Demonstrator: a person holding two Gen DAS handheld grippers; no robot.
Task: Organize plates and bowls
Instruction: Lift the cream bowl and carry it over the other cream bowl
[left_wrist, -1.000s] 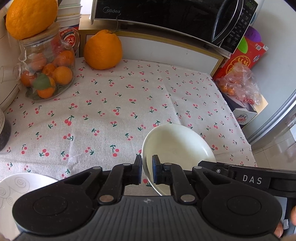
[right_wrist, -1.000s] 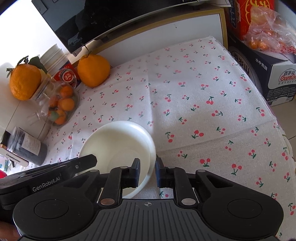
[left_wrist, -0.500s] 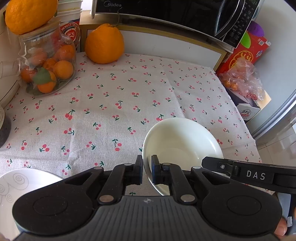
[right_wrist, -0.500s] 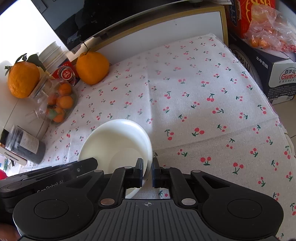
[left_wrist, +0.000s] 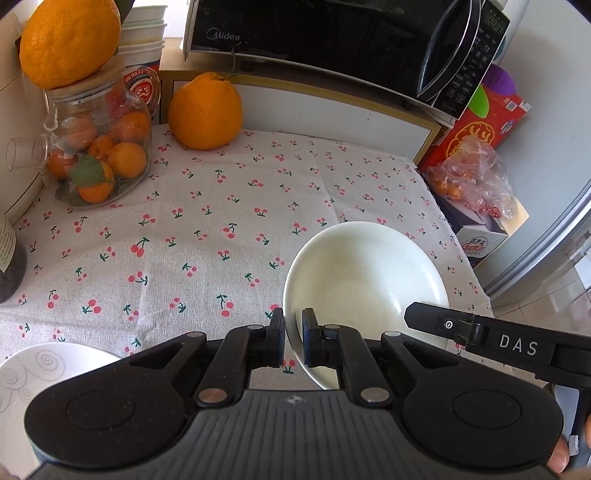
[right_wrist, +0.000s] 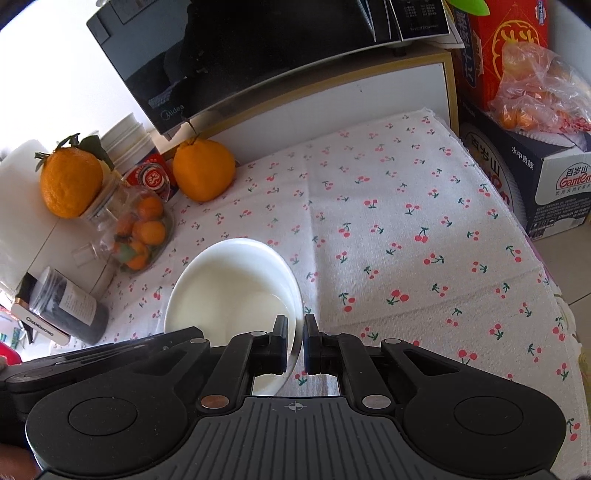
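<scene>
White bowl (left_wrist: 364, 273) held over the cherry-print desk (left_wrist: 207, 221), mouth up and tipped slightly; round, no long axis. Left gripper (left_wrist: 293, 341) clenched on its left rim, right gripper (right_wrist: 294, 345) clenched on the opposite rim, both angled downward. Patterned plate (left_wrist: 33, 373) near left.

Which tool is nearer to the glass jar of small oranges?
Left. The left tool grips the white bowl on the rim facing the jar; the right tool grips the opposite rim, farther away.
</scene>
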